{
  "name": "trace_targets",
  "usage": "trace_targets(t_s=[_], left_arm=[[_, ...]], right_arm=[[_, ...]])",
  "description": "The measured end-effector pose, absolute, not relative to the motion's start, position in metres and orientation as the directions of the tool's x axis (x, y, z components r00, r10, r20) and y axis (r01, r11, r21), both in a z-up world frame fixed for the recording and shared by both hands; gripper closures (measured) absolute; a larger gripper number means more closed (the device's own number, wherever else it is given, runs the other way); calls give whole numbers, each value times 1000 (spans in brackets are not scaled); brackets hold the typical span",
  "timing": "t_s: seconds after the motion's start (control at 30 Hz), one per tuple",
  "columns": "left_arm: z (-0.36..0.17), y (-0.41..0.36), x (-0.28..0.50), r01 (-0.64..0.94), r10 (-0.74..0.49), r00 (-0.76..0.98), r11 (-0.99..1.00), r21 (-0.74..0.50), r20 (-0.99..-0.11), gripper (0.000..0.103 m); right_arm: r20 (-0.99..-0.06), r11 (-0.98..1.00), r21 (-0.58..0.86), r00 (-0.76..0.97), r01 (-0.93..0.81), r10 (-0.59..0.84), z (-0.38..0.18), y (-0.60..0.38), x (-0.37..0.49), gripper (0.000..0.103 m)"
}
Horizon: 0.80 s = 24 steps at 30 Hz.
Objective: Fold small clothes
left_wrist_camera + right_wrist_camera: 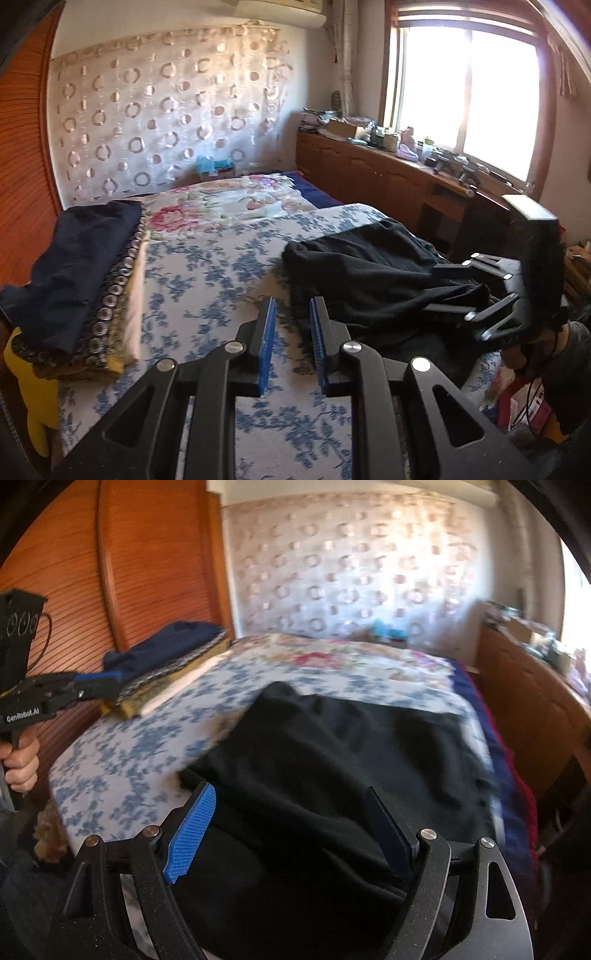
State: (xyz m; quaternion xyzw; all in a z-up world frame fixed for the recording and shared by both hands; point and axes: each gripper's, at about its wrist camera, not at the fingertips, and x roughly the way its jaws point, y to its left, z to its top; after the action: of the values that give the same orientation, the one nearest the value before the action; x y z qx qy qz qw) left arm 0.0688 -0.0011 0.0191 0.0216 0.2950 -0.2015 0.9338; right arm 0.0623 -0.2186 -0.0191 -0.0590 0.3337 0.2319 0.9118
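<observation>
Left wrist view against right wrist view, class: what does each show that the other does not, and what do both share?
Only the left wrist view shows the bright window and the cluttered wooden counter below it, with the left gripper nearly closed and holding nothing.

Only the right wrist view shows a hand holding the left gripper's handle, and the right gripper open wide above the cloth.

Both show the black garment spread on the blue-flowered bed sheet, the folded stack by the wooden wall, and the ring-patterned curtain.

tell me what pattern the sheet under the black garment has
White with a blue floral print. The sheet shows best in the left wrist view, beside the black garment.
</observation>
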Motion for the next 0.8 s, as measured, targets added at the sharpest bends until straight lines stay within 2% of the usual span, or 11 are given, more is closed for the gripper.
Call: trace_targets(t_s=[0.27,0.8], left_arm=[[28,17,58,360,-342,776,930,-72,-530,85],[27,21,53,349,-328,781,935,-65,-532,85]], right_arm=[[-704,802,64,543,-594,458,-39,-149,90,19],[-816,764,-20,452,-645,360,-81,-103,117,24]])
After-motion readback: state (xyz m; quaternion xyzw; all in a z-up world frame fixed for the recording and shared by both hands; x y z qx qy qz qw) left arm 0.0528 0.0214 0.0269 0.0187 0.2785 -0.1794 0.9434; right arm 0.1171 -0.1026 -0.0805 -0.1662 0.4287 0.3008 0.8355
